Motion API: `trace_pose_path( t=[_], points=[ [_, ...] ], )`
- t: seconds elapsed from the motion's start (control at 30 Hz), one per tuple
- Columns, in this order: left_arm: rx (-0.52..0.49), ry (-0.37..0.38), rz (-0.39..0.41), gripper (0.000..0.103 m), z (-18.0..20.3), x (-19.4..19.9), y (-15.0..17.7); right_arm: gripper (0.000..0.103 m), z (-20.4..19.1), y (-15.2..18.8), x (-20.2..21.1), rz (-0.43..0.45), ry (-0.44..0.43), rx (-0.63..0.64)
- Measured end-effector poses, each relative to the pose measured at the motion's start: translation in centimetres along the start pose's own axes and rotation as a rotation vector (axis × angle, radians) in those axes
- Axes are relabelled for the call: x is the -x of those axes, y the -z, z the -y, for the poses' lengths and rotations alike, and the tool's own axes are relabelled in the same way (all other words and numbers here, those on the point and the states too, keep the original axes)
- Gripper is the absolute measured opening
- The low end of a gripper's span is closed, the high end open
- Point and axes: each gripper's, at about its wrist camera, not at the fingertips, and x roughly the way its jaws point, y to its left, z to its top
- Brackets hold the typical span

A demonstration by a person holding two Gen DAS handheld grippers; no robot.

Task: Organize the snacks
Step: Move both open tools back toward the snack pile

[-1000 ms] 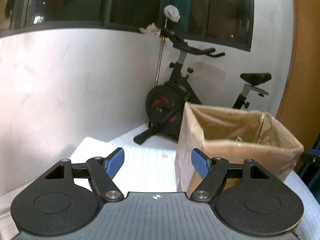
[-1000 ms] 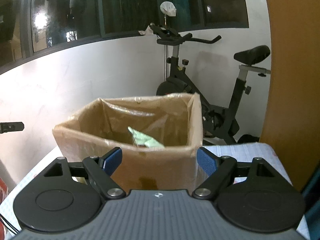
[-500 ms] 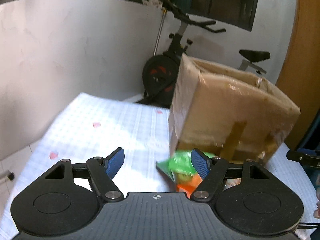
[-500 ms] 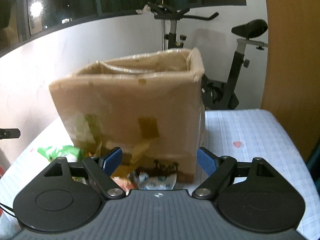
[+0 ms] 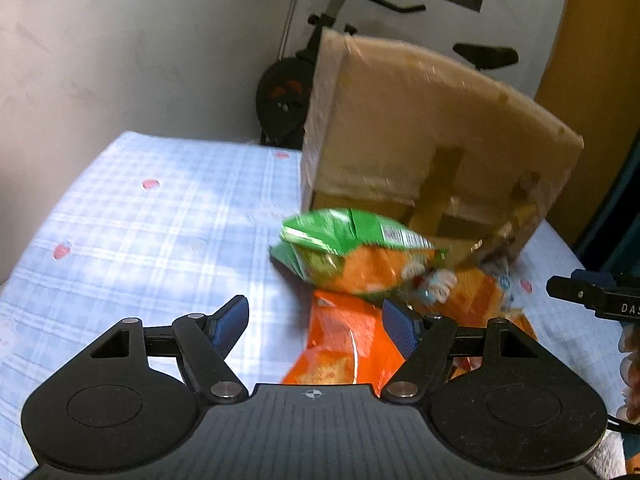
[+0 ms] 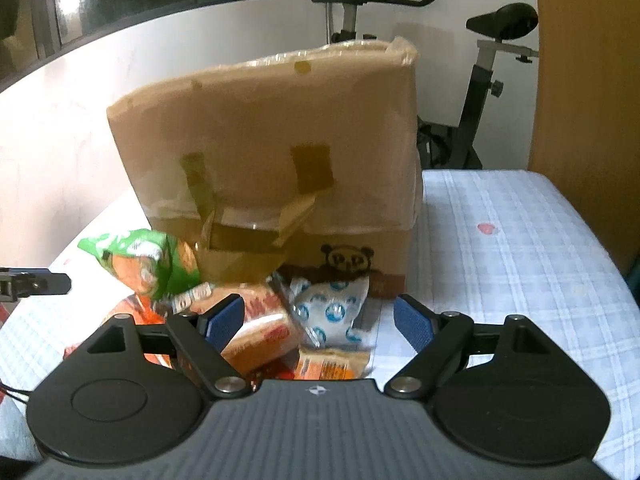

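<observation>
A tall cardboard box point(image 5: 432, 128) lined with clear plastic stands on the table; it also shows in the right wrist view point(image 6: 280, 160). A pile of snack packets lies at its foot: a green-and-orange bag point(image 5: 352, 252), also in the right wrist view point(image 6: 148, 264), an orange bag point(image 5: 348, 344), a white packet with blue circles point(image 6: 332, 312) and a brown-orange pack point(image 6: 260, 332). My left gripper point(image 5: 316, 326) is open and empty just above the orange bag. My right gripper point(image 6: 320, 320) is open and empty over the packets.
A blue-and-white checked cloth point(image 5: 140, 220) covers the table, which ends at a white wall on the left. An exercise bike point(image 6: 480, 80) stands behind the table. A wooden panel point(image 6: 588, 80) rises at the right. The other gripper's tip point(image 5: 592, 294) shows at the right edge.
Both grippers have dropped from above the box's open top to table level in front of it. The snack pile has come into view. Both stay open.
</observation>
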Motion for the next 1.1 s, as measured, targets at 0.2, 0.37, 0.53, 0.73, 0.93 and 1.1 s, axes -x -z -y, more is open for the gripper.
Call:
trace_pose_path(
  t=[0.2,0.37,0.53,0.73,0.93,1.1],
  points=[
    [-0.021,0.020,-0.048,0.076,0.6,-1.6,0.9,0.084,0.0,1.1,-0.4,-0.031,0.002,-0.005],
    [-0.031,0.022,-0.081,0.076,1.2,-2.8,1.0,0.084,0.1,1.1,-0.3,-0.033,-0.001,-0.014],
    [-0.061,0.032,-0.051,0.076,1.2,-1.6,-0.5,0.084,0.3,0.1,0.1,-0.012,0.006,-0.005],
    [-0.092,-0.022,0.070,0.076,-0.6,2.3,-5.0,0.084,1.2,-3.6,1.7,0.084,0.034,0.019],
    [-0.097,-0.072,0.189,0.076,-1.6,6.8,-8.5,0.084,1.7,-7.1,4.8,0.192,0.051,0.043],
    [-0.114,-0.086,0.226,0.076,-1.4,9.8,-8.6,0.084,1.6,-7.4,7.1,0.228,0.043,0.054]
  ],
)
